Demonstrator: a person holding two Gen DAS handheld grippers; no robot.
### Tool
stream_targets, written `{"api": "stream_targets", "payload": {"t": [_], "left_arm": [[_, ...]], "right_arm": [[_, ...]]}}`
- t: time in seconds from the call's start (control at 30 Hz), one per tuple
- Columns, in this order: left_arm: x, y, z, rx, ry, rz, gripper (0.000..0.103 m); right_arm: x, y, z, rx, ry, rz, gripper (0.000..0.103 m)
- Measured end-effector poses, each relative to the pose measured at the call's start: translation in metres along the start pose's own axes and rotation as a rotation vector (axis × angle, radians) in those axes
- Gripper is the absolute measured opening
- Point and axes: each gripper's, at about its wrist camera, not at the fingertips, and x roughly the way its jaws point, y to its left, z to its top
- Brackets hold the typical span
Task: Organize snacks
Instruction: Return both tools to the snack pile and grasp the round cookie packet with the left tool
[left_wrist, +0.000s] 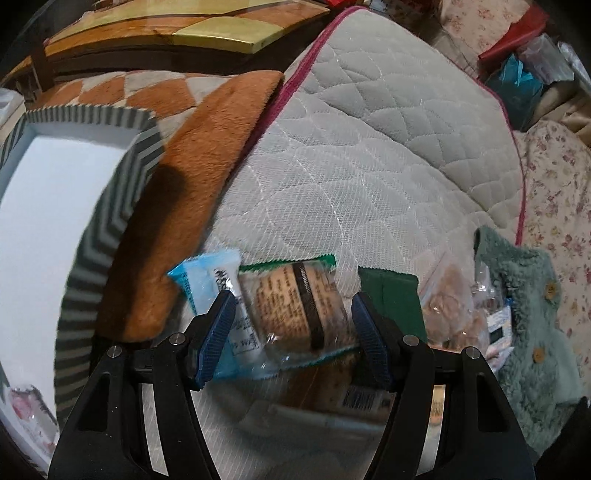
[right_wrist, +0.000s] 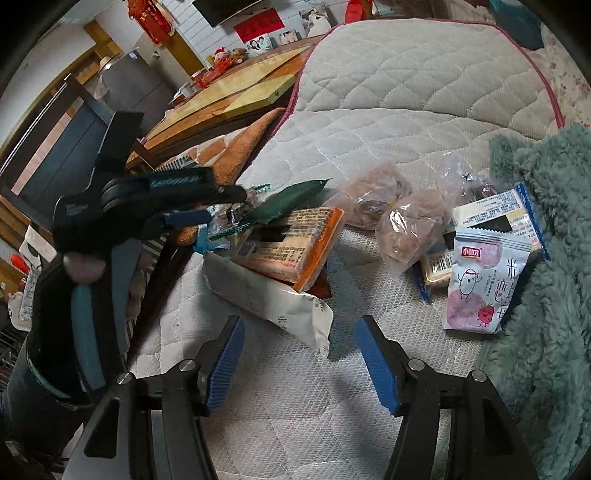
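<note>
Left tongs (left_wrist: 293, 332) stood spread around a clear-wrapped brown biscuit pack (left_wrist: 295, 314), its print blurred; right tongs (right_wrist: 301, 360) spread, holding nothing, over bare grey quilted mattress (right_wrist: 388, 92); white striped-rim box (left_wrist: 55, 221) cut off at left; snack heap lay mid-mattress.

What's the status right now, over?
Left gripper open around clear-wrapped cake. Right gripper open, empty. Striped box waiting left. Nothing blocking.
</note>
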Motion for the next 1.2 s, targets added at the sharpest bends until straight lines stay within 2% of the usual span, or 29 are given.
{"api": "stream_targets", "payload": {"t": [0.27,0.57,0.73,0.8,0.9,0.97,1.2], "left_arm": [[0.011,-0.009,0.006,0.036,0.003,0.047,0.066],[0.0,0.009,0.005,0.0,0.032,-0.015,0.066],[0.01,-0.014,0.006,0.078,0.044,0.064,0.078],[0.017,-0.024,0.004,0.115,0.042,0.096,0.079],[0.023,-0.032,0.001,0.138,0.075,0.056,0.079],[0.032,-0.03,0.0,0.104,0.13,-0.012,0.079],[0.024,-0.017,0.007,0.021,0.107,-0.047,0.079]], "right_arm": [[0.003,0.001,0.007,0.006,0.004,-0.001,0.062],[0.008,0.006,0.016,-0.012,0.004,-0.002,0.063],[0.007,0.002,0.015,0.001,0.004,0.0,0.064],[0.005,0.0,0.014,0.005,0.002,-0.002,0.064],[0.003,-0.002,0.014,0.012,-0.002,-0.003,0.064],[0.003,-0.003,0.014,0.015,-0.003,-0.007,0.064],[0.002,-0.004,0.015,0.018,-0.006,-0.01,0.064]]}}
